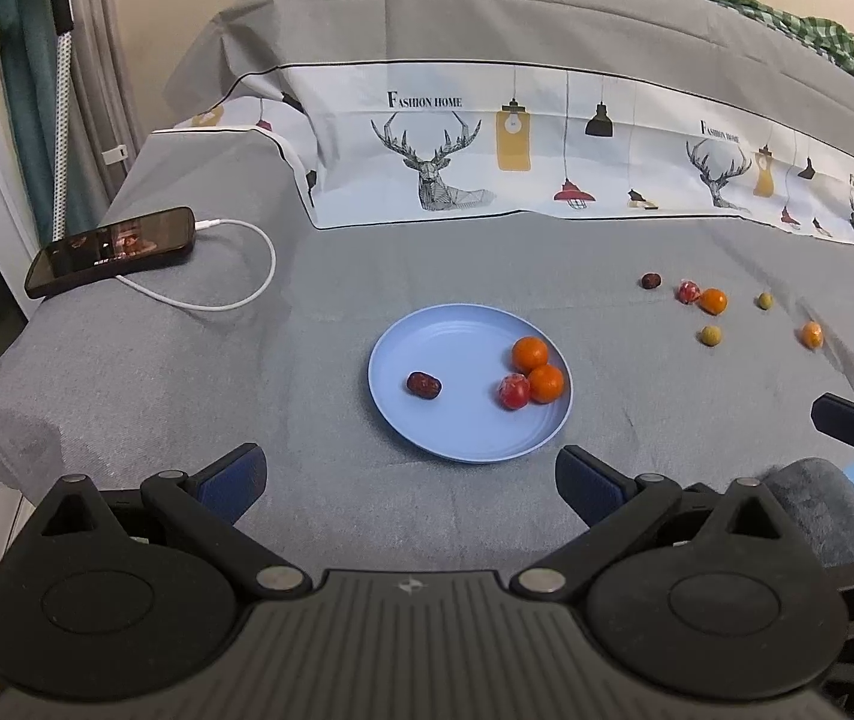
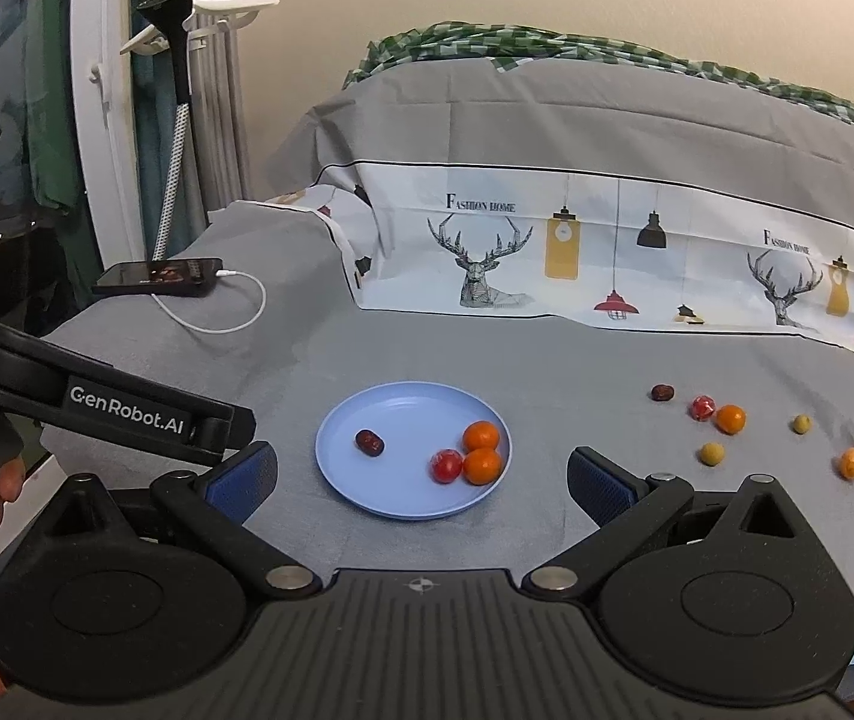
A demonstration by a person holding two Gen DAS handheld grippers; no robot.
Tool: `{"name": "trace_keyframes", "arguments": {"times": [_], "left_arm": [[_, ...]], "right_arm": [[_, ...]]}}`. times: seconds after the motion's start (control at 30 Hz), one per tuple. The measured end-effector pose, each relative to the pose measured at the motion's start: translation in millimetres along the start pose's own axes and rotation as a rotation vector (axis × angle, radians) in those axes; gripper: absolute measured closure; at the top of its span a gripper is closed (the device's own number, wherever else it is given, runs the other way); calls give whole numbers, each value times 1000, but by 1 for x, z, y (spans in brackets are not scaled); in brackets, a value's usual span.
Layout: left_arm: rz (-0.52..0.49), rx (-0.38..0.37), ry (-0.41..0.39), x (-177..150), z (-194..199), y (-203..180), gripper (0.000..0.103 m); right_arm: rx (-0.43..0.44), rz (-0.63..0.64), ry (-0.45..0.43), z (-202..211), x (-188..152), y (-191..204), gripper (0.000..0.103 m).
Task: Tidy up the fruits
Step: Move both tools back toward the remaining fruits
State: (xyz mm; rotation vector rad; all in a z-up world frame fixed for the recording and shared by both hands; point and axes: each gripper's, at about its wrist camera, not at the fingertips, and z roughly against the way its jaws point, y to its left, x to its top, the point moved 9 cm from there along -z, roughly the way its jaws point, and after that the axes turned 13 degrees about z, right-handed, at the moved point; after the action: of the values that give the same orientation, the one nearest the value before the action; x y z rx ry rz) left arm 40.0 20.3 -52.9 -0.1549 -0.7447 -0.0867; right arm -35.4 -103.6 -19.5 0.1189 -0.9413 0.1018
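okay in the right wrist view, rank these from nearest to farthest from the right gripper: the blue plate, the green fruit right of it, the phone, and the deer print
1. Blue plate: just ahead of the open right gripper, centre.
2. Nearer green fruit: on the grey cloth, right of the plate.
3. Phone: far left, plugged into a white cable.
4. Deer print: on the upright fabric behind, centre.

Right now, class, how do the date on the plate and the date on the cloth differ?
The plate date lies inside the blue plate; the cloth date lies on the bare grey cloth. The plate date lies apart from other fruit; the cloth date lies near a red fruit. Both are dark red-brown.
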Motion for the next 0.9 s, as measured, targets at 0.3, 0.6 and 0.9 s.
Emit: {"name": "trace_keyframes", "arguments": {"times": [0.3,0.6,0.9], "left_arm": [[-55,9,21,1,-13,-13,1],[-76,-41,78,22,-50,-67,0],[-172,-122,137,28,-103,-158,0]], "right_arm": [[-38,-116,31,-9,-11,-27,1],[-169,-191,8,-6,-20,-95,1],[-308,-299,78,-28,-61,-196,1]]}}
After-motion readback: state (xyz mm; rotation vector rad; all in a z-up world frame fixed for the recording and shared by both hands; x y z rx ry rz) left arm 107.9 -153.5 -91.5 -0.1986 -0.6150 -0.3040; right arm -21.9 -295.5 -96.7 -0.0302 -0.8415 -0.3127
